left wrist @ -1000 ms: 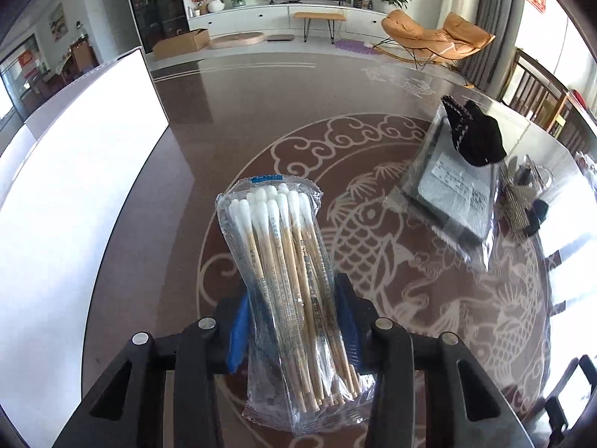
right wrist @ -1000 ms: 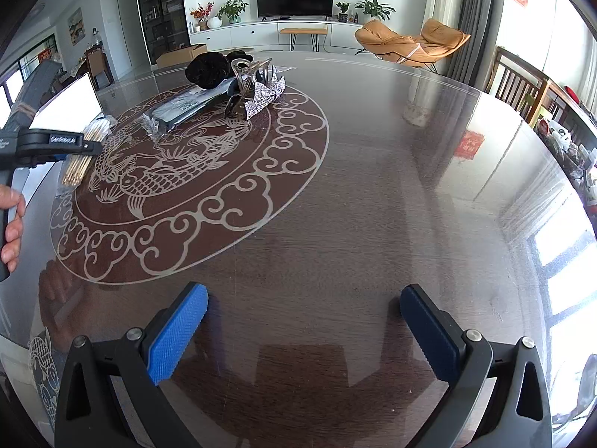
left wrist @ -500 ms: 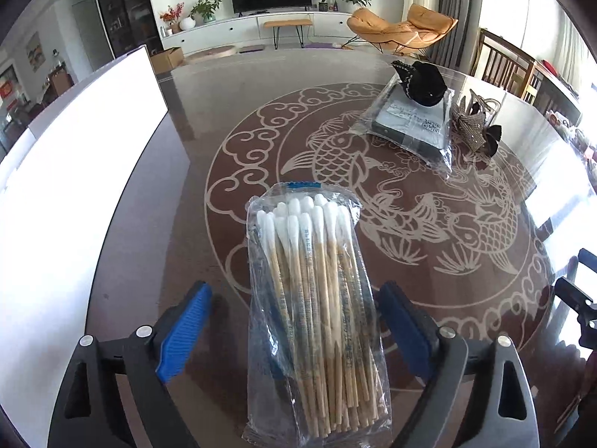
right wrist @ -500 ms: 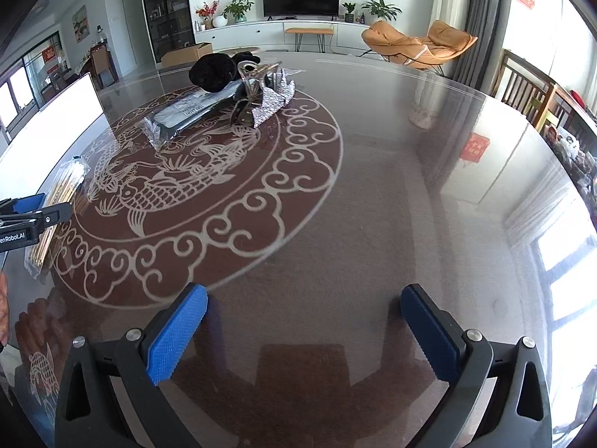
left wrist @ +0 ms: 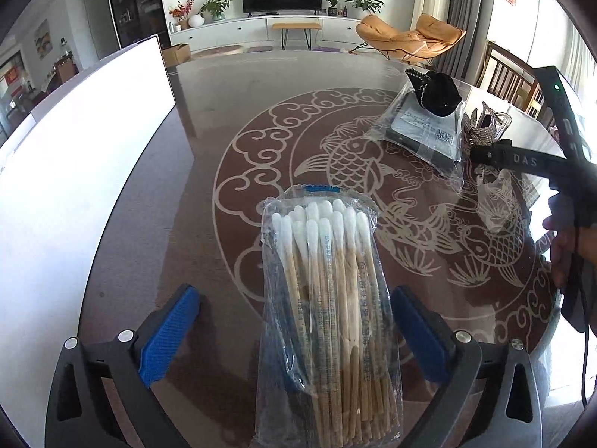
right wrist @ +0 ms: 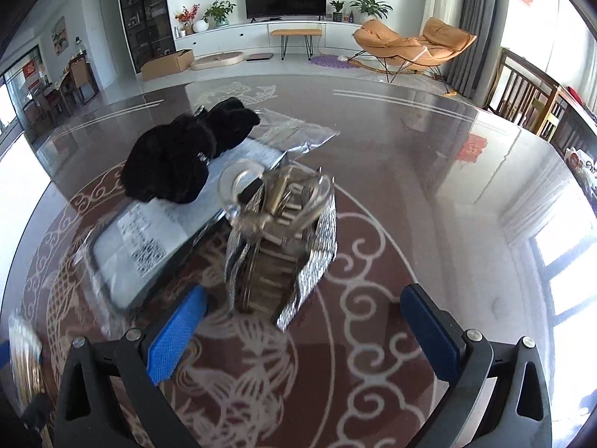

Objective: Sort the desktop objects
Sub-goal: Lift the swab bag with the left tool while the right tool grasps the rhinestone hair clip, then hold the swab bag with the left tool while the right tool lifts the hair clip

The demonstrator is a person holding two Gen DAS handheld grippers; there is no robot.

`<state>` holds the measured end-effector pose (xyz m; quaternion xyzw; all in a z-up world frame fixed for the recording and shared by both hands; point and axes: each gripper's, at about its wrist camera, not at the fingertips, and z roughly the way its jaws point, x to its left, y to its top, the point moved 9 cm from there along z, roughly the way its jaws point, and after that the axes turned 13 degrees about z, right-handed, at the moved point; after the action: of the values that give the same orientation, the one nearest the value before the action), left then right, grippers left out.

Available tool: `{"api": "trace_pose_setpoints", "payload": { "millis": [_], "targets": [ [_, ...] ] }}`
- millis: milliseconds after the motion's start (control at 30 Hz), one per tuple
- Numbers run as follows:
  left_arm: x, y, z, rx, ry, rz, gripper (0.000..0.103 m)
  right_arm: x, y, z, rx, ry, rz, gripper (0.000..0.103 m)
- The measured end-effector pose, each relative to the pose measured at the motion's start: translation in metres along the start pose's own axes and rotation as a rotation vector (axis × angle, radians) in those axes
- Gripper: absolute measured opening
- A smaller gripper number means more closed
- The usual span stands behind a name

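Observation:
A clear bag of cotton swabs (left wrist: 328, 313) lies on the dark glass table between the wide-open fingers of my left gripper (left wrist: 294, 332), apart from both pads. My right gripper (right wrist: 304, 330) is open and empty just in front of a clear hair claw clip with patterned fabric (right wrist: 281, 239). Beside the clip lies a flat plastic-wrapped grey package (right wrist: 149, 239) with a black fabric piece (right wrist: 186, 156) on it. In the left wrist view the right gripper's body (left wrist: 552, 160) shows near the package (left wrist: 425, 130), the black piece (left wrist: 436, 91) and the clip (left wrist: 485, 127).
A large white board (left wrist: 74, 171) stands along the table's left side. The table has a fish and cloud pattern (left wrist: 373, 171). Wooden chairs (right wrist: 530, 100) stand at the far right edge. The person's hand (left wrist: 567, 250) shows at right.
The left gripper opened and let go of the swab bag, which now lies on the table. The right gripper moved forward and left, close up to the clip and package.

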<state>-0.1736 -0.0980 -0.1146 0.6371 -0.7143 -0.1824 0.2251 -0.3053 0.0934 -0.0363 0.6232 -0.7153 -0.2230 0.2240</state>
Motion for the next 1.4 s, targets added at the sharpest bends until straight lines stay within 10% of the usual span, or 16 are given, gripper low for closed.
{"api": "trace_pose_setpoints", "payload": {
  "millis": [133,233,467,767,967,1100,1200,1400],
  "targets": [
    [0.0,0.001,0.001,0.003,0.001,-0.004,0.103,0.011,0.015,0.01,0.005,0.01,-0.015,0.099],
    [-0.001,0.001,0.002,0.004,-0.004,0.002,0.103,0.018,0.021,0.005,-0.021,0.042,-0.045,0.056],
    [-0.01,0.008,-0.008,-0.046,-0.03,0.052,0.058,0.003,-0.006,-0.017,-0.016,0.074,-0.087,0.055],
    [-0.084,-0.025,-0.044,-0.086,-0.119,0.156,0.057,-0.048,-0.132,-0.107,-0.015,0.146,-0.187,0.055],
    [-0.101,-0.033,-0.052,-0.079,-0.096,0.155,0.059,-0.071,-0.165,-0.139,-0.035,0.125,-0.164,0.06],
    [-0.094,-0.036,-0.044,-0.034,-0.078,0.126,0.095,-0.075,-0.164,-0.137,-0.023,0.12,-0.142,0.073],
    [-0.09,-0.037,-0.041,-0.02,-0.074,0.113,0.103,-0.079,-0.163,-0.136,-0.02,0.106,-0.135,0.08],
    [-0.09,-0.037,-0.039,-0.014,-0.077,0.117,0.103,-0.083,-0.162,-0.134,-0.011,0.092,-0.116,0.089]
  ]
}}
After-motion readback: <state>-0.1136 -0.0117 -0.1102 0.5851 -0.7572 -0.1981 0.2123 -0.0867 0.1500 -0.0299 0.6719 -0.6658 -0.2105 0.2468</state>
